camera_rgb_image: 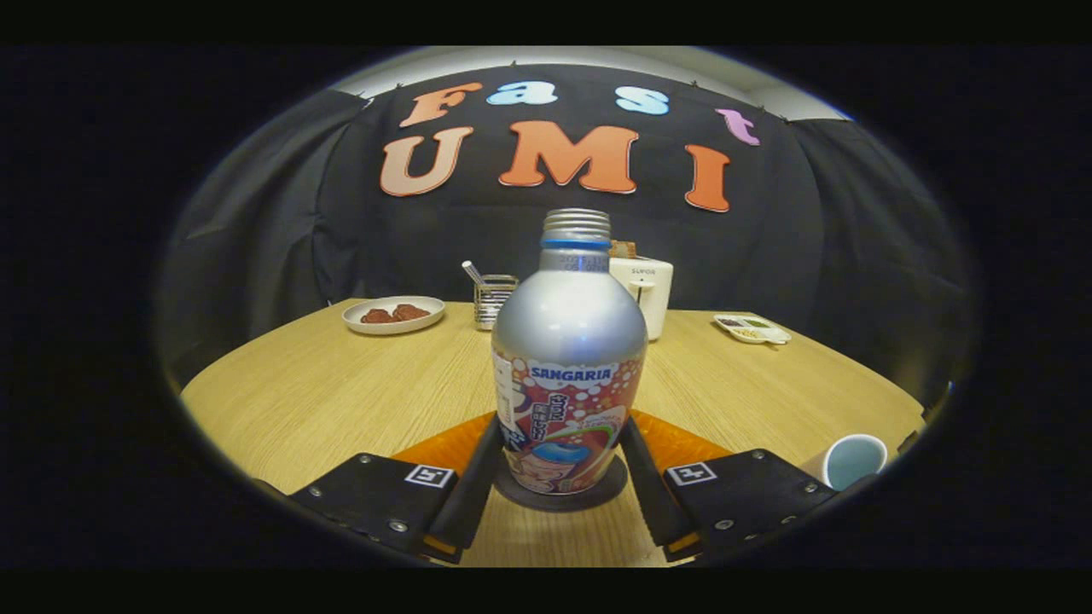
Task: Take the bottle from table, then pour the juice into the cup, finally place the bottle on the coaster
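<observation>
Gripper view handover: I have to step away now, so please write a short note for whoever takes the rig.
Gripper: fingers either side of the bottle; whether they press it, I cannot tell.
Bottle: upright, uncapped, standing on the dark round coaster, orange mat underneath.
Cup: beyond the right finger, on the table.
Done: bottle sits on the coaster. Pouring cannot be judged from here.
Left: probably release and back away.

The bottle (569, 358) is standing upright on the coaster (563, 493) near the table's (324, 384) front edge, sitting between the fingers of the gripper (559, 477), which are lying close along its sides. The cup (854, 460) is sitting toward the front right corner. Along the far edge, a plate (393, 314) is lying to the left, a utensil holder (495, 300) and a toaster (644, 292) are standing behind the bottle, and a small dish (752, 328) is lying to the right.
</observation>
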